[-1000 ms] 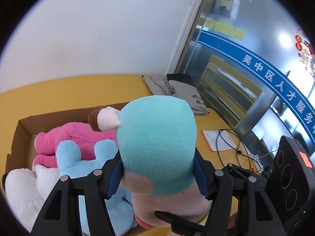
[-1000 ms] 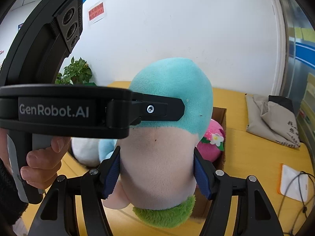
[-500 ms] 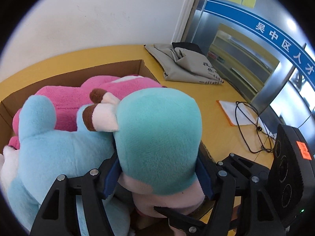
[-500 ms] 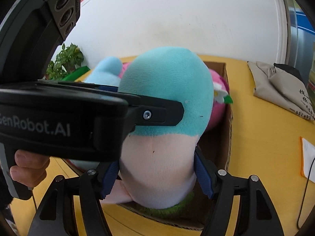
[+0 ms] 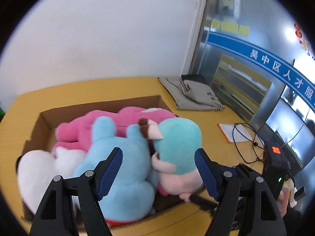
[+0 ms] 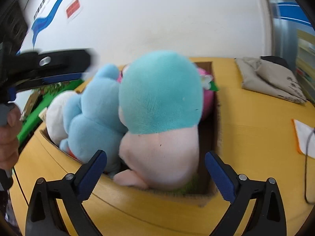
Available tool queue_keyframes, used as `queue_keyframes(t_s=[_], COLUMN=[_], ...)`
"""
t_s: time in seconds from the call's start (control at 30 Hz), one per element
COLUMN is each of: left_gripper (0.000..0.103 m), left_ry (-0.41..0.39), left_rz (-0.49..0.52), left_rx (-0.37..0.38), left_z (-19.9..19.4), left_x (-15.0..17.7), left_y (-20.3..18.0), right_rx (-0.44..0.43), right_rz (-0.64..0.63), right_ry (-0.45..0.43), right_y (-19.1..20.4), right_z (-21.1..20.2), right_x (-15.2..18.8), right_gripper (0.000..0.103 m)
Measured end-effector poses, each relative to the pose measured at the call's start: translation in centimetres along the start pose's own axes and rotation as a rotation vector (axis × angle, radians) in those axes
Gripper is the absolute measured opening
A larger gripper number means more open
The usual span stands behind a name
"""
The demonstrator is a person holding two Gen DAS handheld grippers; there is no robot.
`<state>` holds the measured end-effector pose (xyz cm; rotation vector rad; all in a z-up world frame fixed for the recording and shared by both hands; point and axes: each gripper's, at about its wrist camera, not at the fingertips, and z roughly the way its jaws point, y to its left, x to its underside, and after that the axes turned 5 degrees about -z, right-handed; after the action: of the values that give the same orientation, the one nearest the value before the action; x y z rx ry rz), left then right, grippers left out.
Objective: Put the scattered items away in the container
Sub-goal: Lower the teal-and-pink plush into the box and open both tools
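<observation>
1. Plush toys fill a cardboard box (image 5: 49, 118) that sits on a yellow table (image 5: 98, 90), with the box's far wall toward the white wall behind the table.
2. The teal and pink plush toy (image 6: 159, 108) stands in the near right corner of the box, teal head up, its pale pink body down inside, with a green plush base showing under it in the right wrist view.
3. It leans against a light blue plush toy (image 5: 122, 157) just to its left; the two touch.
4. A pink plush toy (image 5: 122, 118) lies behind them along the far side of the box, and a white plush toy (image 5: 33, 169) fills the left end.
5. The left gripper (image 5: 158, 171) has just been opening; its blue pads (image 5: 110, 169) stand apart, one in front of the light blue toy and one beside the teal toy, and neither visibly presses on anything.
6. The right gripper (image 6: 155, 169) has also just been opening and now stands wide, its pads clear of the teal toy's pink body on both sides, so it holds nothing.
7. A person's hand (image 6: 7, 137) grips the left gripper's handle at the left edge of the right wrist view, blurred.
8. A folded grey bag (image 5: 195, 96) lies at the table's far right corner, well apart from the box.
9. A white paper with an orange edge (image 5: 234, 133) and a black cable (image 5: 244, 143) lie near the table's right edge.
</observation>
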<state>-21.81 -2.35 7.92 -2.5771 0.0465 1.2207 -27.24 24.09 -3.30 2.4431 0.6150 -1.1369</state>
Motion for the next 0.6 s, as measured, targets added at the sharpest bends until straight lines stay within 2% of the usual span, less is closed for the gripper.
queue_keyframes(t_s=[0.17, 0.33, 0.47, 0.6], left_gripper=[0.076, 0.078, 0.078, 0.078], left_ry=[-0.067, -0.087, -0.102, -0.105], left_rz=[-0.024, -0.016, -0.011, -0.041], left_rx=[-0.063, -0.141, -0.189, -0.221], left_z=[-6.3, -11.6, -15.0, -16.7], left_x=[2.4, 5.4, 8.0, 10.8], left_y=[1.9, 2.9, 3.3, 3.6], right_rx=[0.037, 0.093, 0.17, 0.189], right_rz=[-0.017, -0.095, -0.127, -0.097], right_ry=[-0.069, -0.099, -0.103, -0.083], right_y=[2.6, 8.0, 10.5, 11.2], right_z=[-5.4, -10.7, -13.2, -13.8], right_x=[0.2, 0.8, 1.4, 2.6], right_gripper=[0.103, 0.103, 0.103, 0.103])
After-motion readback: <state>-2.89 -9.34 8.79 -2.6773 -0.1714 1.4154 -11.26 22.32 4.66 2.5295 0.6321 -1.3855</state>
